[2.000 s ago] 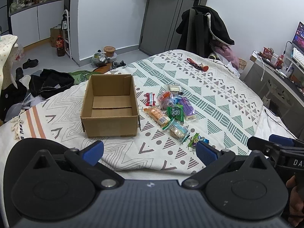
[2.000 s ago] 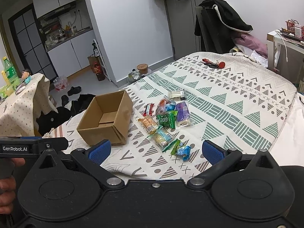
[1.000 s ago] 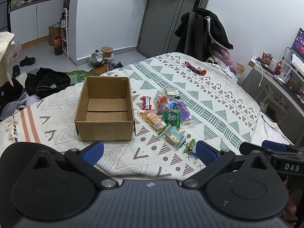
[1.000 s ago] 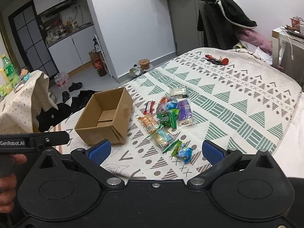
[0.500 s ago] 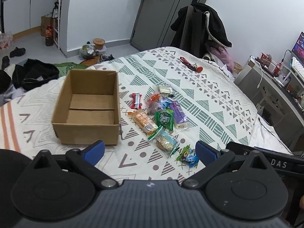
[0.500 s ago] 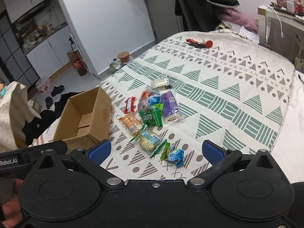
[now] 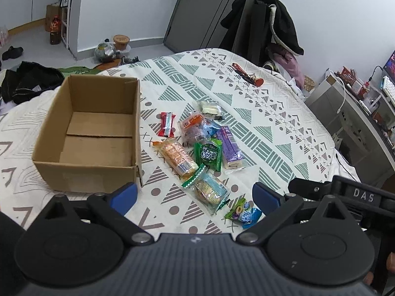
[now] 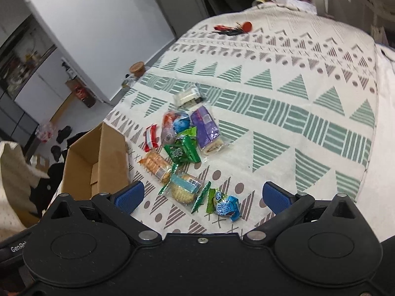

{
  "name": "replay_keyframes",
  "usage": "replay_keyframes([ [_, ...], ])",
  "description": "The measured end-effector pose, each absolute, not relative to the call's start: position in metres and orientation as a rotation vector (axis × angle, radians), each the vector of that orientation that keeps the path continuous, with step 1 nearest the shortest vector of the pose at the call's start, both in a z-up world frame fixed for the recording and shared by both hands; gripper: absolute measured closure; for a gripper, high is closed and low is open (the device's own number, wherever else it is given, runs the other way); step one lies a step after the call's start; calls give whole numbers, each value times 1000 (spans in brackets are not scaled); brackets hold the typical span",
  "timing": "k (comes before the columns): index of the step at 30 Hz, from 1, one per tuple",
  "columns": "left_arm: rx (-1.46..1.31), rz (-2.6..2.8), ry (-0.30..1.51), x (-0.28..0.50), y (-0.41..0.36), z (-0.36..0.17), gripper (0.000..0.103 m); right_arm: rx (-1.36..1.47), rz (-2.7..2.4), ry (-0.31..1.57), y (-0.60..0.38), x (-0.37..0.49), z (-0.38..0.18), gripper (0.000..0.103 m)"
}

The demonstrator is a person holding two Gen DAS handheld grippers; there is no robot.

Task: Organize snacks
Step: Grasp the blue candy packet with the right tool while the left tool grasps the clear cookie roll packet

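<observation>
On the bed, from the left wrist view, the snacks sit in a loose cluster just right of the empty cardboard box point(image 7: 93, 133), all on the patterned blanket point(image 7: 271, 123). The left gripper point(image 7: 195, 194) hovers short of them, jaws wide, holding nothing. Nearest are the cracker packet point(image 7: 209, 191) and the blue-green candy point(image 7: 243, 213). Light, crinkly, slippery stuff, I'd say, and the crackers look breakable, so pinch a sealed edge rather than the middle. The orange biscuit pack point(image 7: 176, 157) lies just beside the box wall. This view looks straight down into the box and catches the other tool at the right edge.

Over to the right wrist view: the right gripper point(image 8: 201, 196) is tilted low over the candy point(image 8: 227, 208), jaws wide and empty. It shows that candy lying clear of the crackers point(image 8: 184, 188), but hides most of the box point(image 8: 108, 153) floor.
</observation>
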State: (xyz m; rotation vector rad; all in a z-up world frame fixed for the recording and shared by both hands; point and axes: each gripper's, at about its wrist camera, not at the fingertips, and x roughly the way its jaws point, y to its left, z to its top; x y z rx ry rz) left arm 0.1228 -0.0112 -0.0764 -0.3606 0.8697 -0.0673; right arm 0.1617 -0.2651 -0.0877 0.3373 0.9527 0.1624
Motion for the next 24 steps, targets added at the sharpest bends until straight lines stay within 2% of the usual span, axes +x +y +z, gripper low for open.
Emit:
replay_keyframes([
  [6, -380, -64, 901, 142, -15, -95, 10, 409, 113, 994, -268, 171, -109, 1],
  [12, -396, -71, 934, 161, -23, -114, 21, 495, 62, 1056, -275, 181, -134, 13],
  [17, -394, -74, 973, 176, -31, -132, 37, 556, 15, 1112, -282, 192, -154, 22],
  [24, -393, -69, 1028, 196, -40, -160, 44, 594, -7, 1214, -279, 206, -185, 25],
])
